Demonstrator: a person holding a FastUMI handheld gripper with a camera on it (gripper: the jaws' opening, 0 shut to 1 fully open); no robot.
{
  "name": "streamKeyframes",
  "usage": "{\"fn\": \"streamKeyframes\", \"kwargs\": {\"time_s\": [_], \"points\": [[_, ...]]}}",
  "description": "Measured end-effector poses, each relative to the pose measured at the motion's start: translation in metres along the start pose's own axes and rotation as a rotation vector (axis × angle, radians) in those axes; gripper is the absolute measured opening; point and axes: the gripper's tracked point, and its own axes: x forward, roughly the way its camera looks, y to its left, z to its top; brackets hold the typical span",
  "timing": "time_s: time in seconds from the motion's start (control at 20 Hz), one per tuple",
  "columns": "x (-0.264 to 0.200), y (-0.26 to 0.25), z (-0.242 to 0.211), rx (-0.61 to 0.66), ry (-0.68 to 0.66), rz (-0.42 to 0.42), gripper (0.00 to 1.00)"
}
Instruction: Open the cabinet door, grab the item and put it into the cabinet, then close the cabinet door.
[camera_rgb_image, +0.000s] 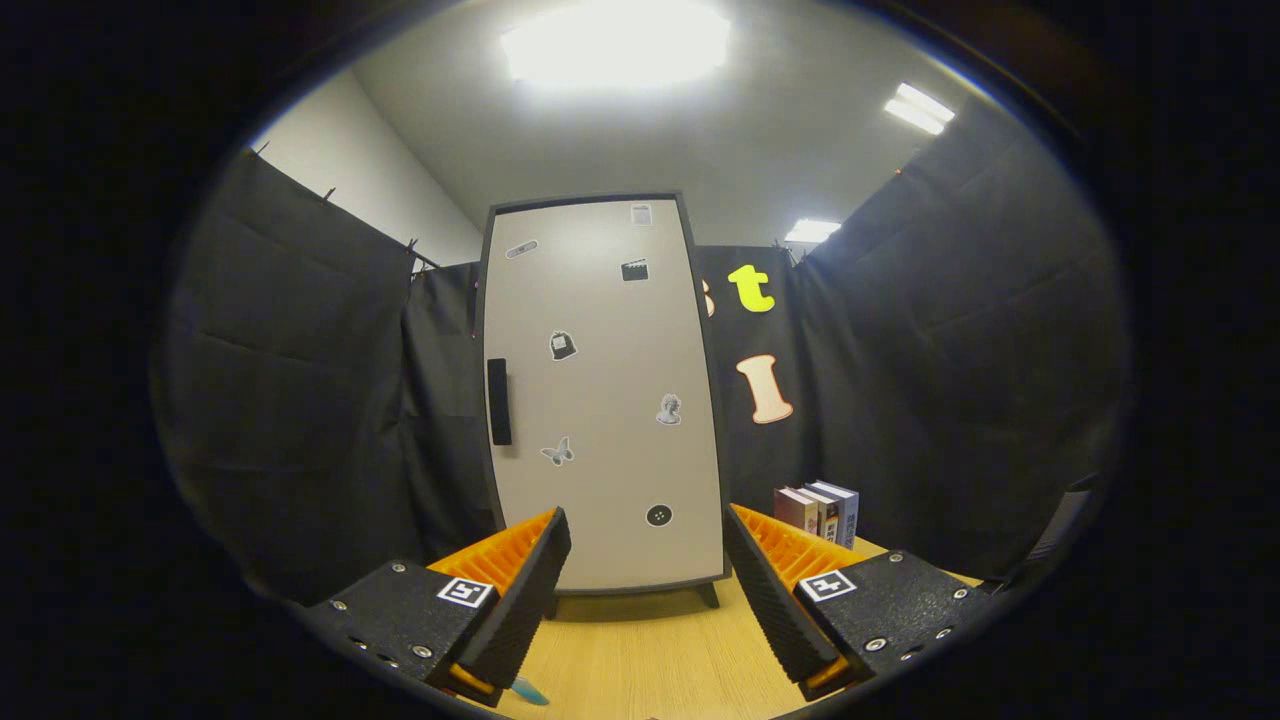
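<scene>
Facing shut cabinet (605, 400), tool (648, 590) open & empty, books (818, 512) beside it.

The tall pale cabinet (605, 400) stands upright on the tabletop (650, 650), its stickered door (600, 330) apparently closed, dark handle (499, 401) left.

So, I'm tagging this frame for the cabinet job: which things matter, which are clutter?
Matter: cabinet with door shut, its handle, open gripper holding nothing.
Clutter: books beside the cabinet, stickers on the door, table.
</scene>
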Motion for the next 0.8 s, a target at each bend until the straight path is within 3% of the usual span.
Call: {"fn": "streamKeyframes", "kwargs": {"time_s": [0.8], "points": [[0.123, 0.056, 0.054, 0.033, -0.034, 0.14, 0.95]]}}
